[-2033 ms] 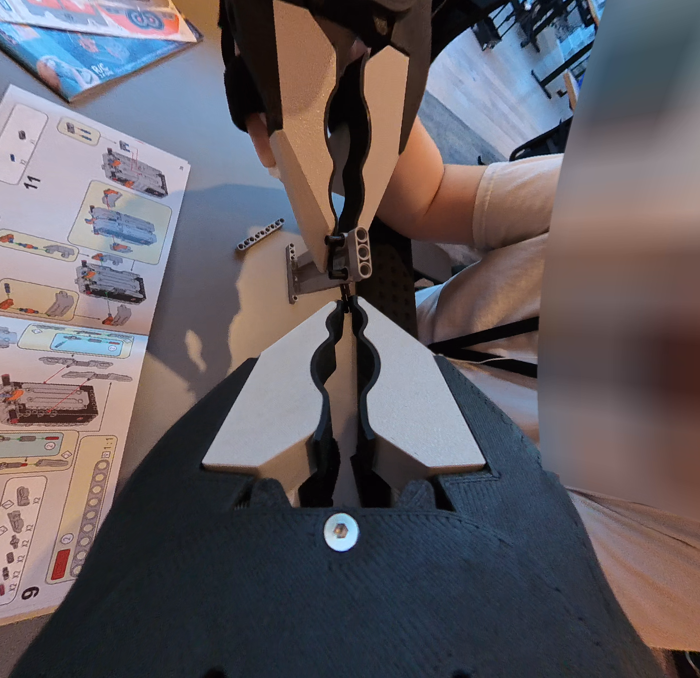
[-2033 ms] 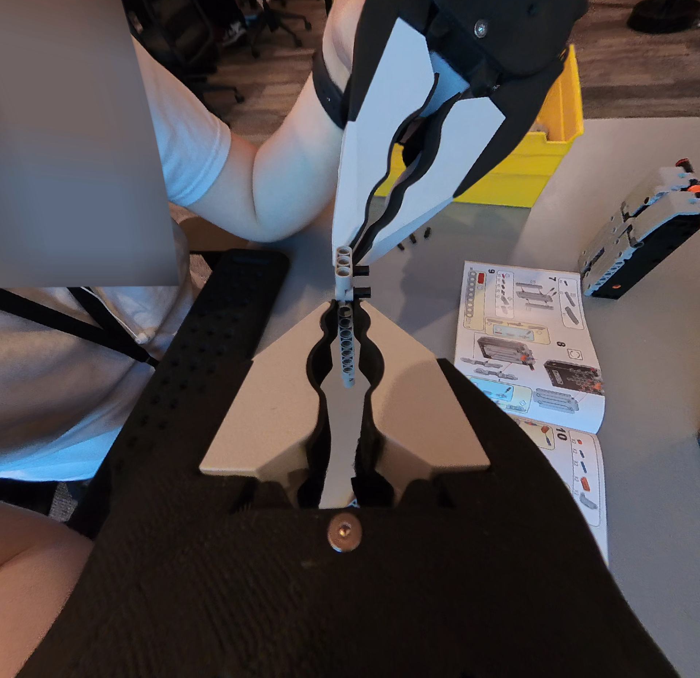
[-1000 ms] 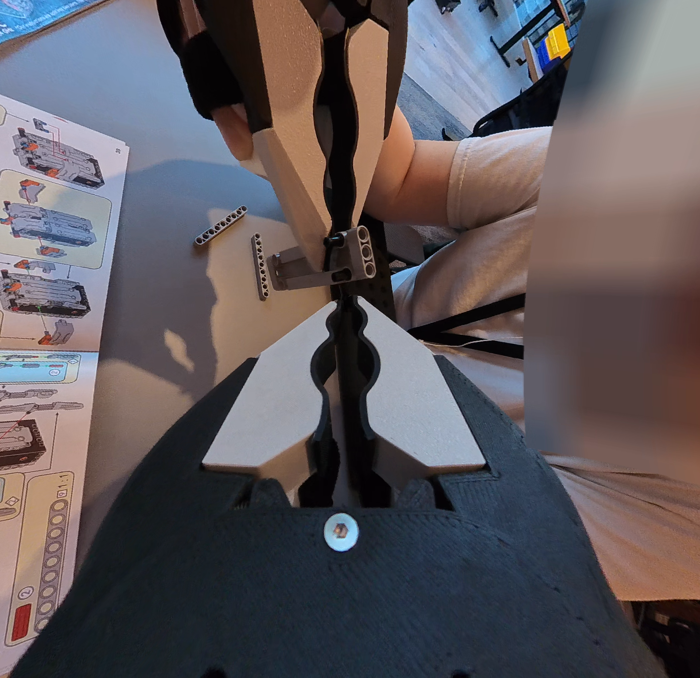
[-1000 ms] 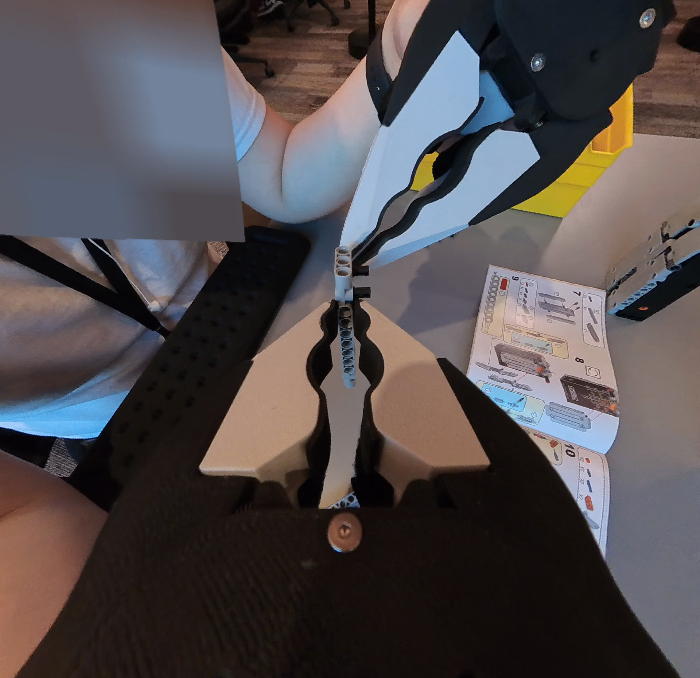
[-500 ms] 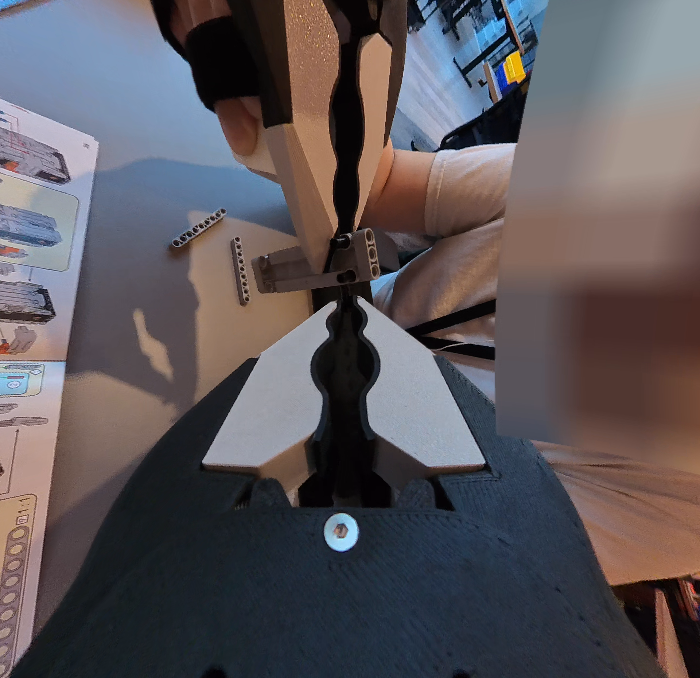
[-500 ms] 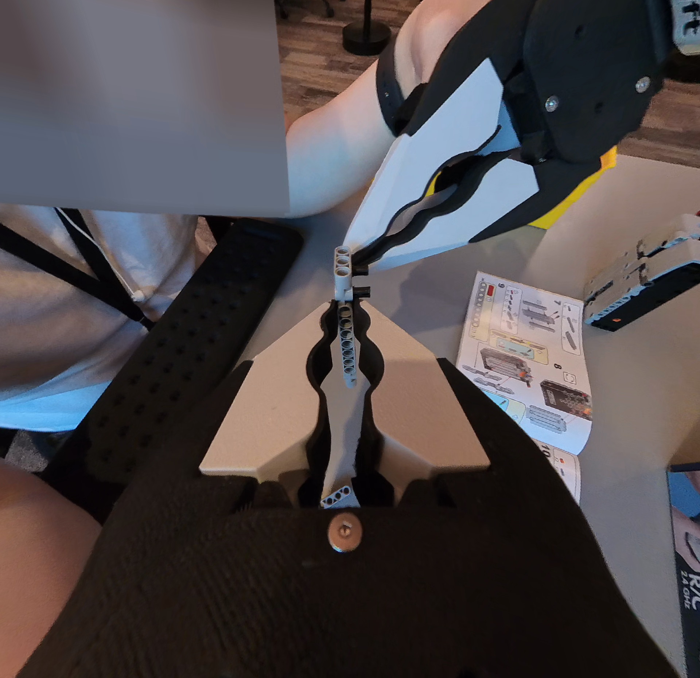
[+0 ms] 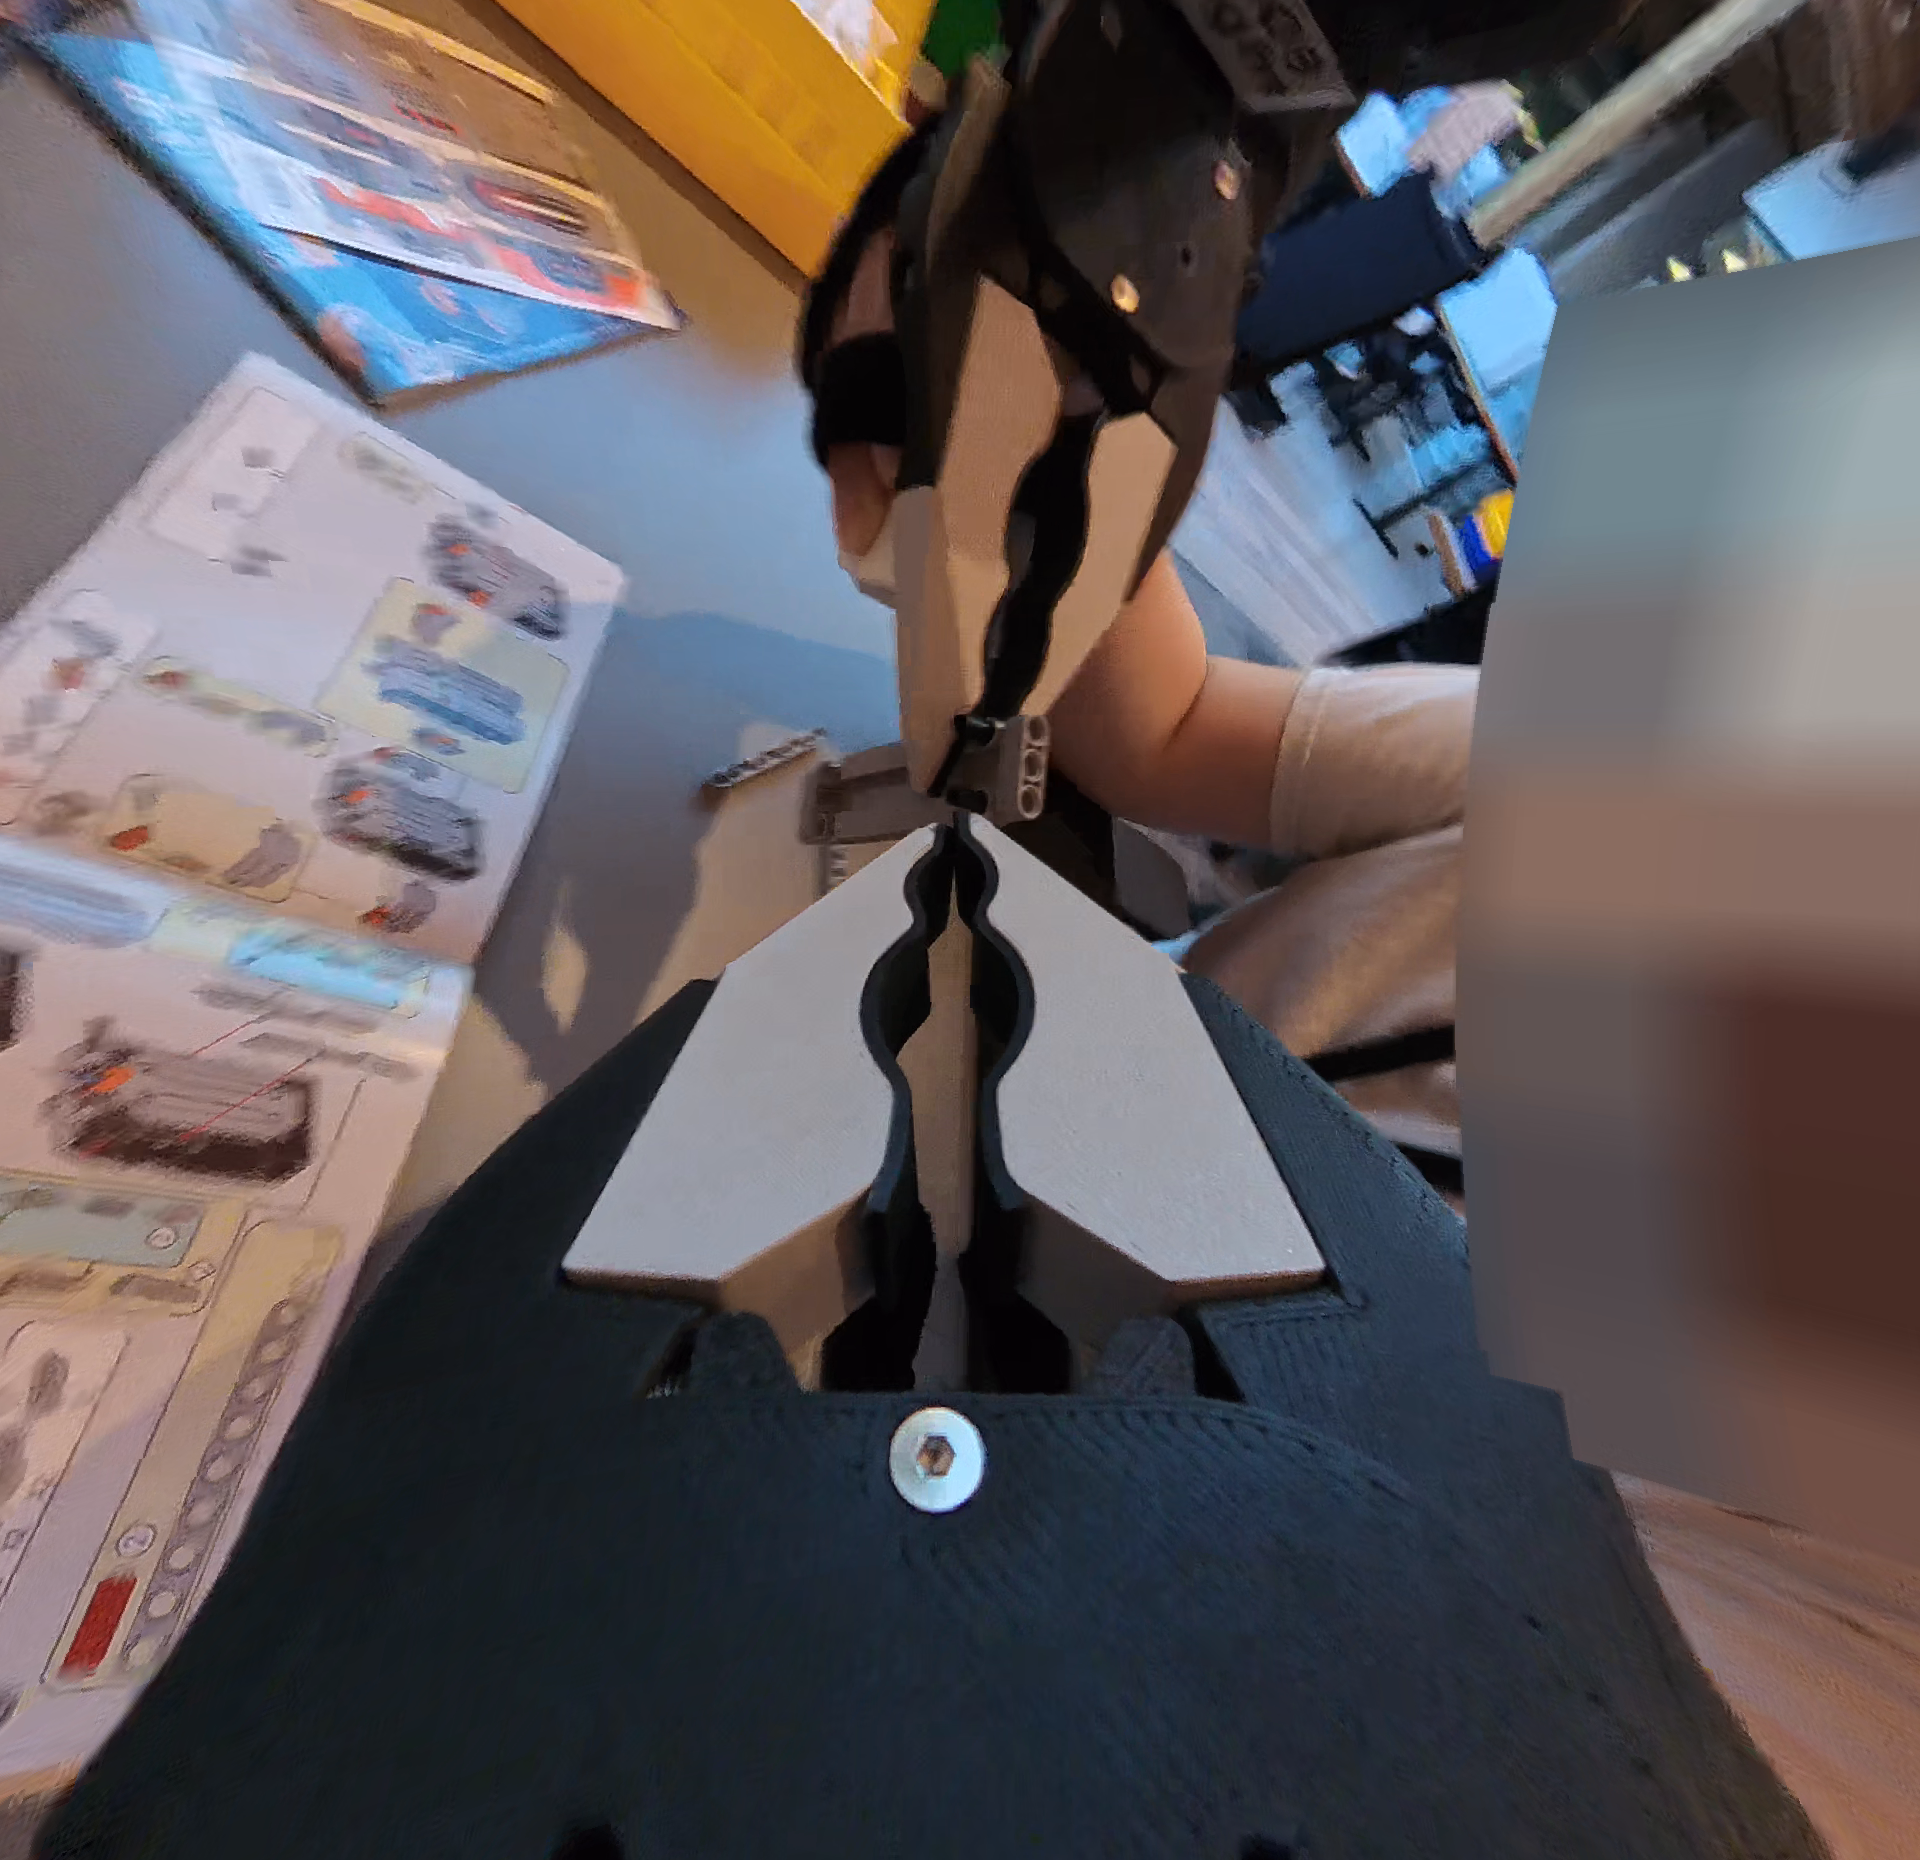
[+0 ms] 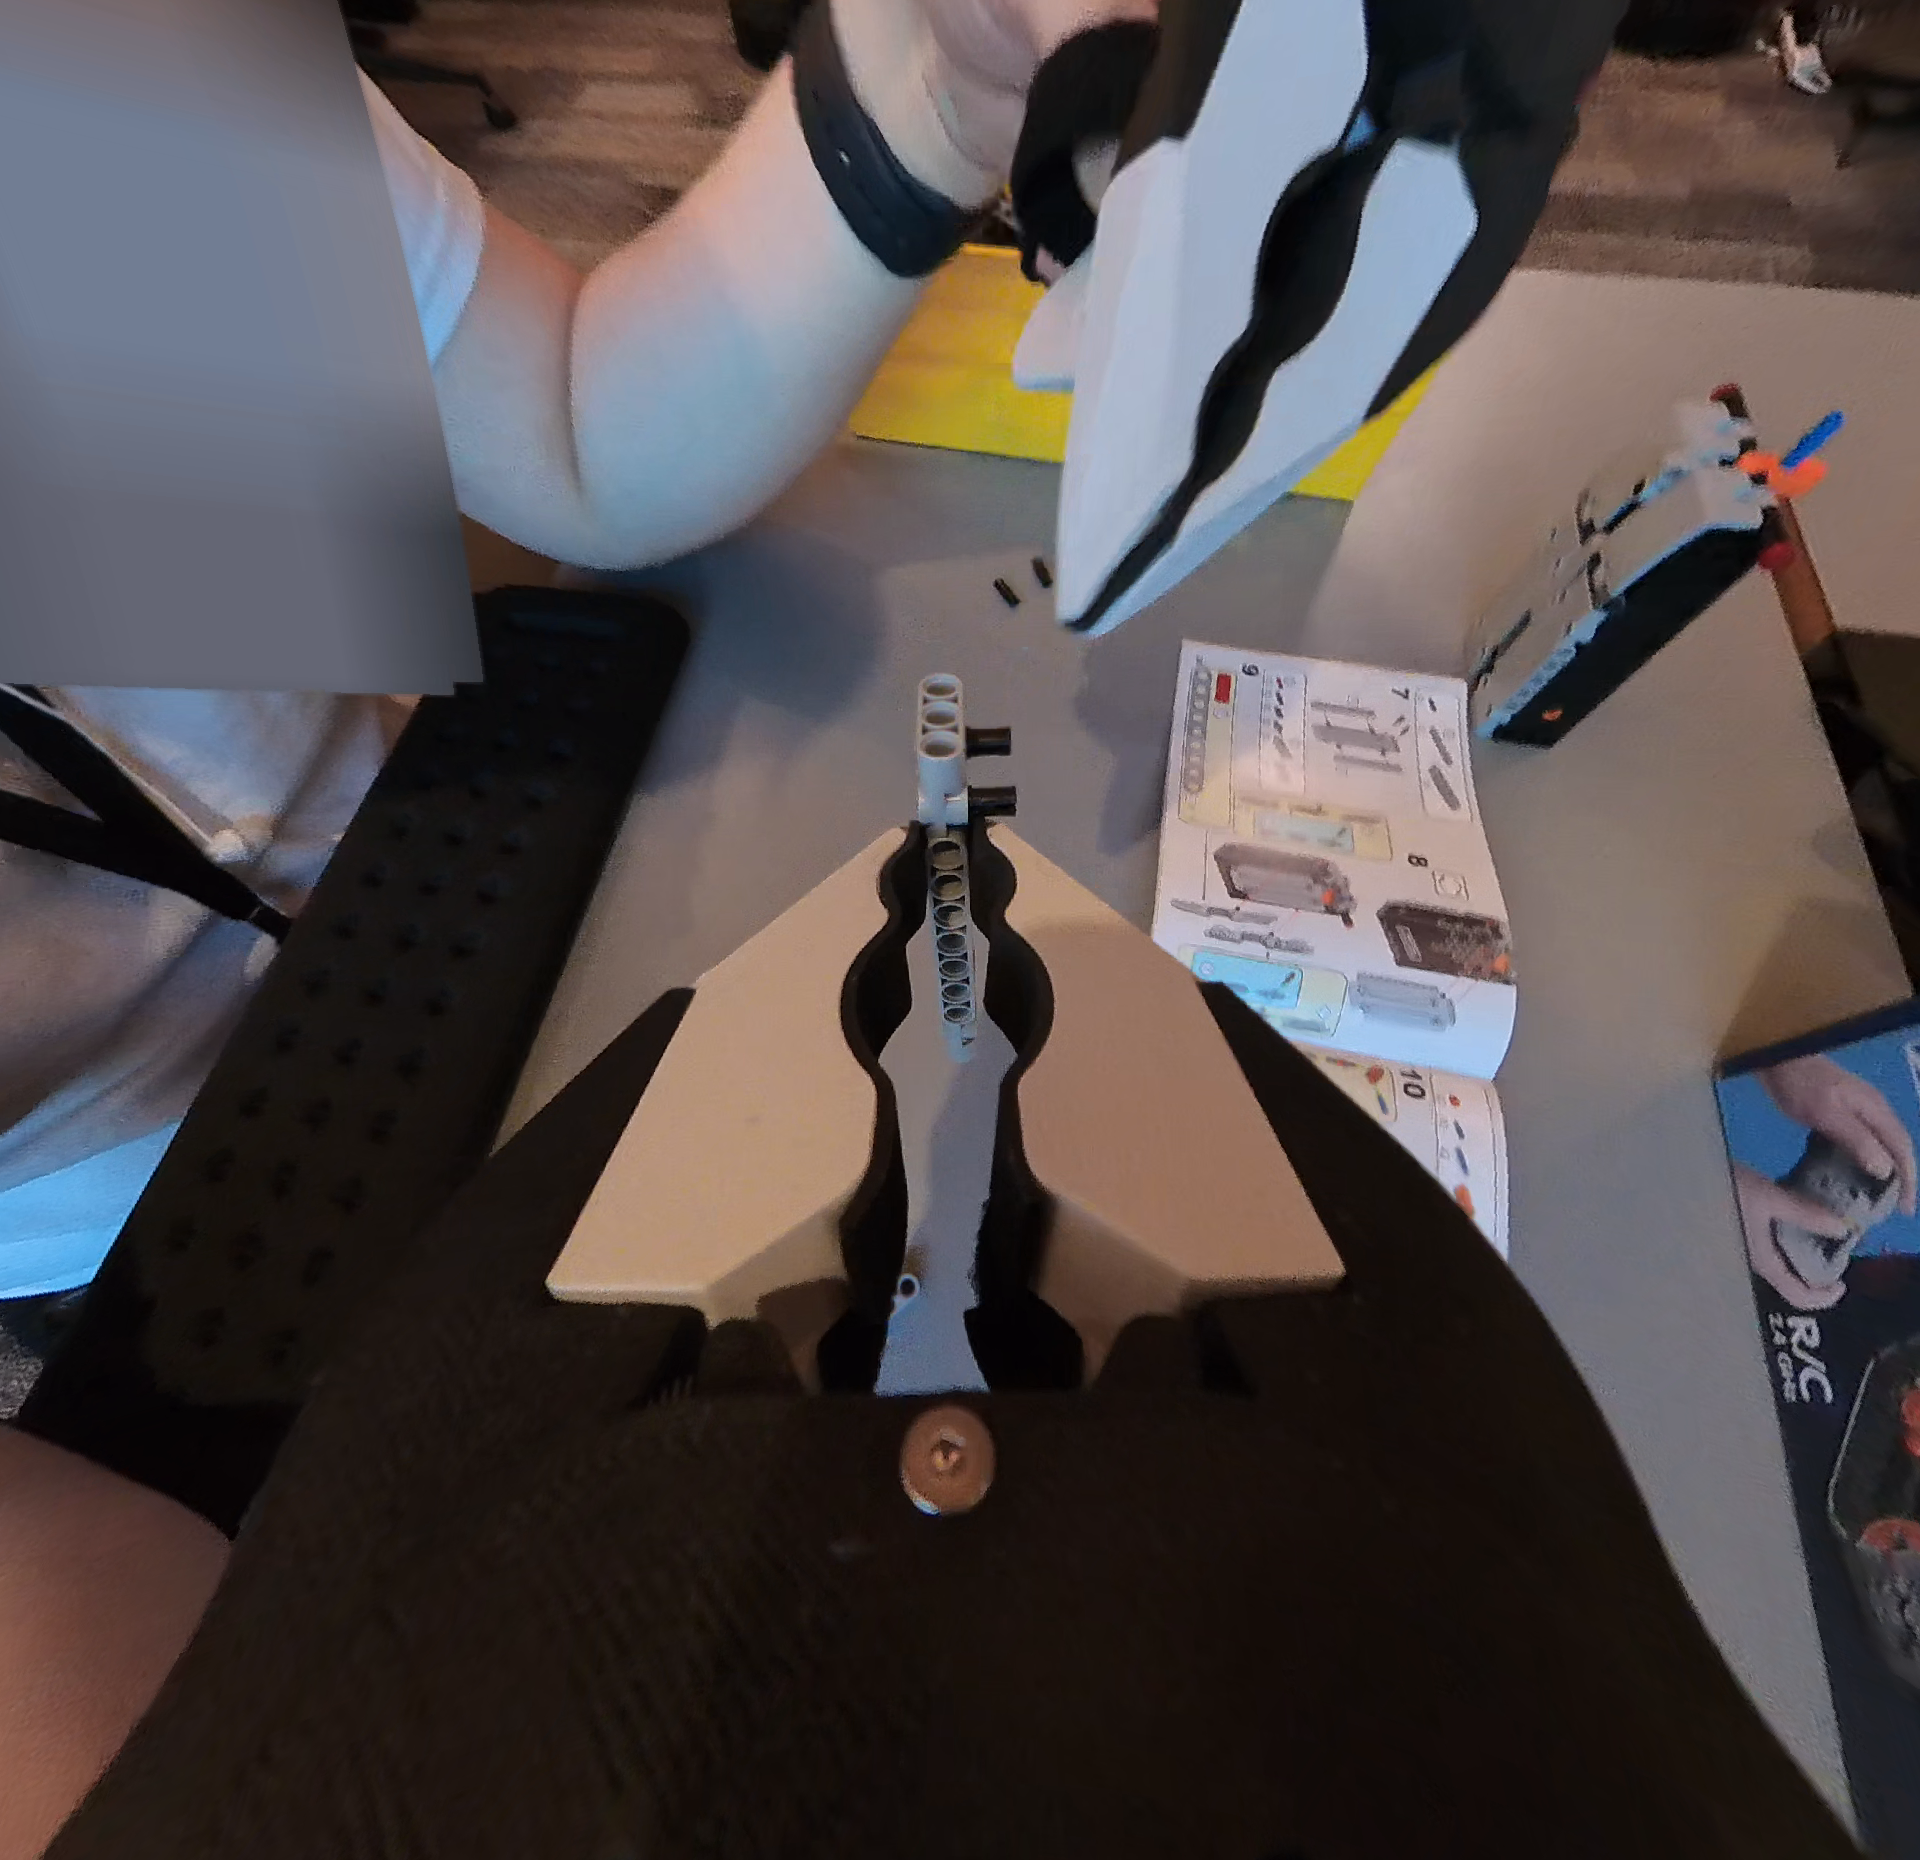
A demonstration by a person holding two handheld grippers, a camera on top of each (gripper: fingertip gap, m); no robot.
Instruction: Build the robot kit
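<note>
Left wrist view: left gripper (image 7: 954, 842) clenched, nothing between its tips. Right gripper (image 7: 964, 761) just ahead, pinching a grey beam assembly (image 7: 1013, 780) with black pins. Loose beam (image 7: 764, 759) on the table (image 7: 665, 480), manual (image 7: 260, 802) at left, yellow bin (image 7: 727, 65) and blue box (image 7: 416, 241) behind.

Right wrist view: right gripper (image 8: 951, 834) grasping the beam assembly (image 8: 948, 875), upright, two black pins (image 8: 992, 766) pointing right. Left gripper (image 8: 1091, 610) up above, apart from it, closed. Manual (image 8: 1340, 865) at right, grey-black model (image 8: 1621, 605) beyond it, two loose pins (image 8: 1020, 579) on the table (image 8: 1662, 979), black mat (image 8: 395, 958) at left.
</note>
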